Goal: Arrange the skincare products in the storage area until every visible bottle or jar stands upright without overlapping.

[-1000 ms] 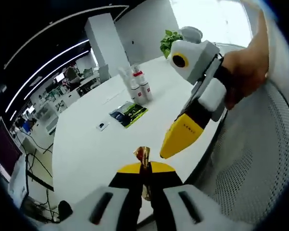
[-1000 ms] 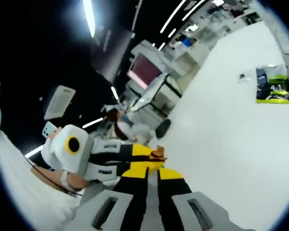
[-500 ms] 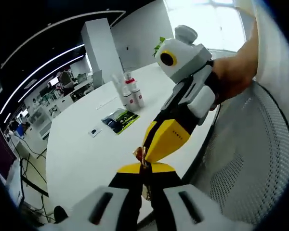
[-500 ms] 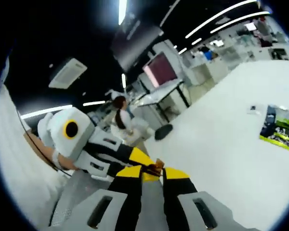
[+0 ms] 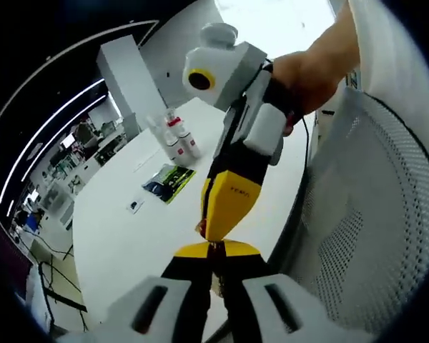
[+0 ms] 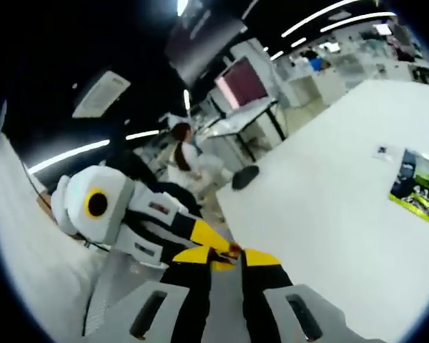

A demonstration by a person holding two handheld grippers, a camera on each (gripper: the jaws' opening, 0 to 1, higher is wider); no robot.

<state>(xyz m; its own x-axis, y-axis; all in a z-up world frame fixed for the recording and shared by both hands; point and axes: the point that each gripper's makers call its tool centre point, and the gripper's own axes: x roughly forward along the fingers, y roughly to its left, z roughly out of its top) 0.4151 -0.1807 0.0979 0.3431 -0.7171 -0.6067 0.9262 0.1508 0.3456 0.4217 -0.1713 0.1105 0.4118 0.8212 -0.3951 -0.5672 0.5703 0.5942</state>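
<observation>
My left gripper [image 5: 214,251] is shut on a thin gold-brown strip [image 5: 216,275] that stands up between its yellow tips. The right gripper [image 5: 209,234], held by a hand, reaches down from the upper right with its jaws together, and its tip touches the top of the strip. In the right gripper view the strip [image 6: 234,249] sits at my right gripper [image 6: 226,257], with the left gripper [image 6: 204,239] coming in from the left. Three white bottles [image 5: 179,141], some with red caps, stand upright together far off on the white table [image 5: 121,229].
A green and black packet [image 5: 168,184] [image 6: 417,187] lies flat on the table, with a small dark item [image 5: 134,206] [image 6: 381,151] beside it. A white mesh chair [image 5: 357,236] is close on the right. Desks, monitors and a person [image 6: 182,153] are beyond the table edge.
The right gripper has swung in from the right until its tip meets the strip in my left gripper. Both views have tilted with the hands.
</observation>
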